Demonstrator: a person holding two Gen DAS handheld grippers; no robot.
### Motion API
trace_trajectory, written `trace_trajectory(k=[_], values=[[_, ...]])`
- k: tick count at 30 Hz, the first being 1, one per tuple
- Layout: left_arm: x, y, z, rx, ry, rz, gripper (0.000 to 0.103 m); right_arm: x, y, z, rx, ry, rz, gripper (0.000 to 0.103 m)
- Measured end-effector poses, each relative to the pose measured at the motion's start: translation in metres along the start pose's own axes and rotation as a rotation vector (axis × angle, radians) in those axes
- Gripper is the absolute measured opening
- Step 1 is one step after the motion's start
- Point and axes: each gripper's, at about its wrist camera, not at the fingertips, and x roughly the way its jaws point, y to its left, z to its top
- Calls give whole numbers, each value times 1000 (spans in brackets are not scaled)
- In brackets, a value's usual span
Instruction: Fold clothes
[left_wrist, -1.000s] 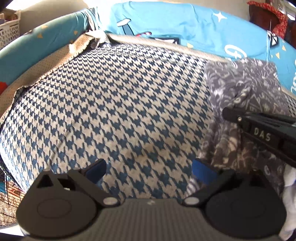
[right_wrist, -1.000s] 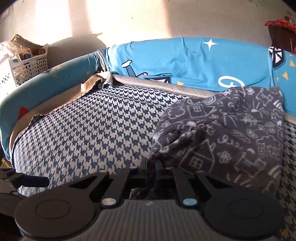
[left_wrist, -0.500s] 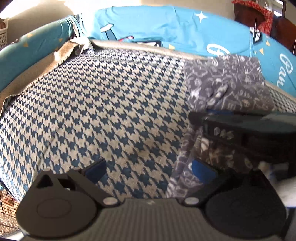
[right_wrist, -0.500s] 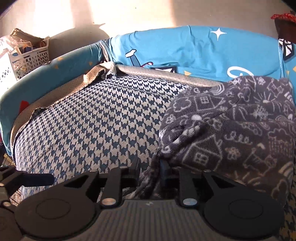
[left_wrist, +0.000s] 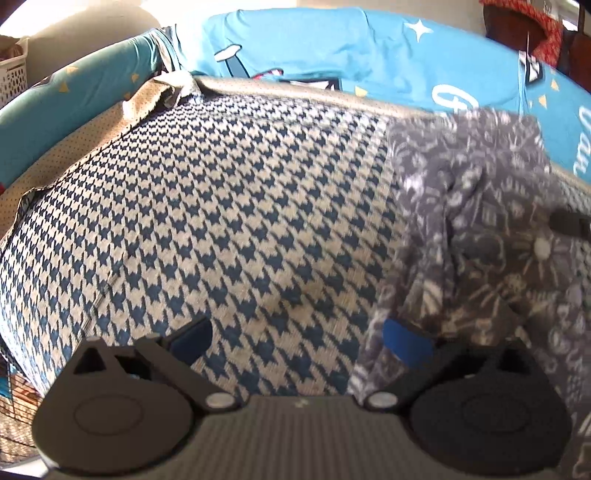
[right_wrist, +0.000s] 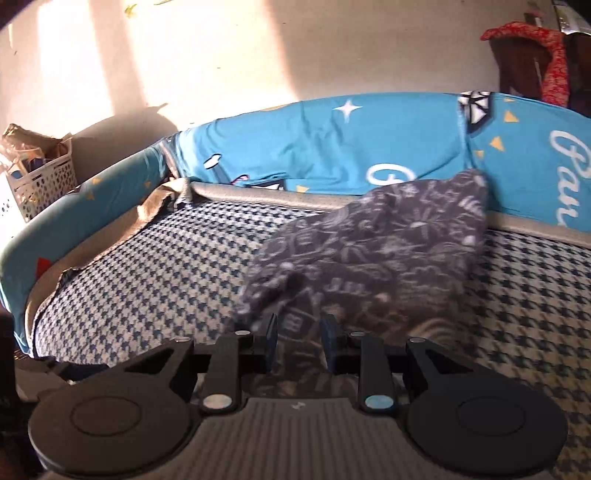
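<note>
- Garment (right_wrist: 373, 266), grey with white doodles, heaped right of centre in the right wrist view, on houndstooth bed (right_wrist: 155, 280).
- Right gripper (right_wrist: 299, 332): jaws narrow, slightly parted, cloth lying between the pads; cannot tell whether pinched.
- Left gripper (left_wrist: 295, 336): jaws wide, holding nothing, low in the left wrist view; right pad against garment (left_wrist: 472, 236) edge.
- Blue cushions (right_wrist: 332, 144) behind; white basket (right_wrist: 37, 184) at left.
</note>
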Motion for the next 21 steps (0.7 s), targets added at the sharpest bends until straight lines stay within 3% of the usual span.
trace_trajectory(k=[7,13,21], values=[[-8,-16,7,26,-74,-65,103,-13,-25,-10,24,33,-27,27],[3,-34,2,67,-37,-115,103,-6,-21,-20,8,80,-17,27],[20,-33,-8,76,21,-40,103,17,-22,-35,13,174,-159,27]])
